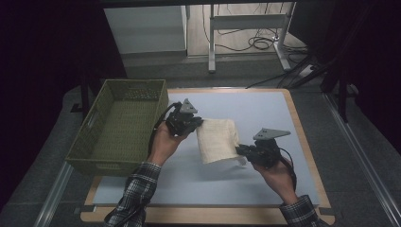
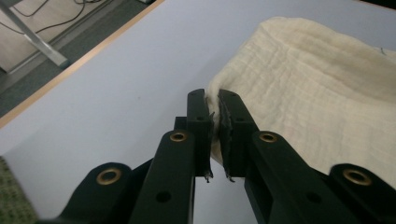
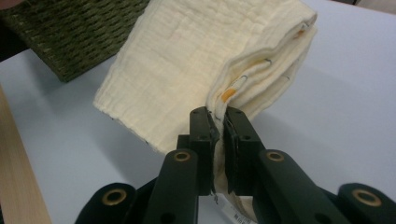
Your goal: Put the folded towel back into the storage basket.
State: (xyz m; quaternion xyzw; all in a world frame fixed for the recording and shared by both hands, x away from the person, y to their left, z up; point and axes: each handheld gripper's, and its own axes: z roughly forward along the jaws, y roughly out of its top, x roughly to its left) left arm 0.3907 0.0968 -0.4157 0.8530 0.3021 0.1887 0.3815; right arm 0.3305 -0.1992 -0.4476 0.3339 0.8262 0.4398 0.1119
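Note:
A folded cream cloth (image 1: 216, 139) hangs in the air over the pale blue mat (image 1: 265, 111), held at two corners. My left gripper (image 1: 197, 124) is shut on its upper left corner; in the left gripper view the cloth (image 2: 317, 98) is pinched between the black jaws of that gripper (image 2: 215, 100). My right gripper (image 1: 239, 150) is shut on the lower right corner. The right gripper view shows the folded layers of the cloth (image 3: 187, 70), with orange print inside, clamped by the right gripper (image 3: 218, 116).
A green woven basket (image 1: 94, 142) stands at the left edge of the mat, close to the left hand. The wooden board's rim (image 1: 302, 137) frames the mat. Desk legs and cables (image 1: 255, 42) lie on the floor beyond.

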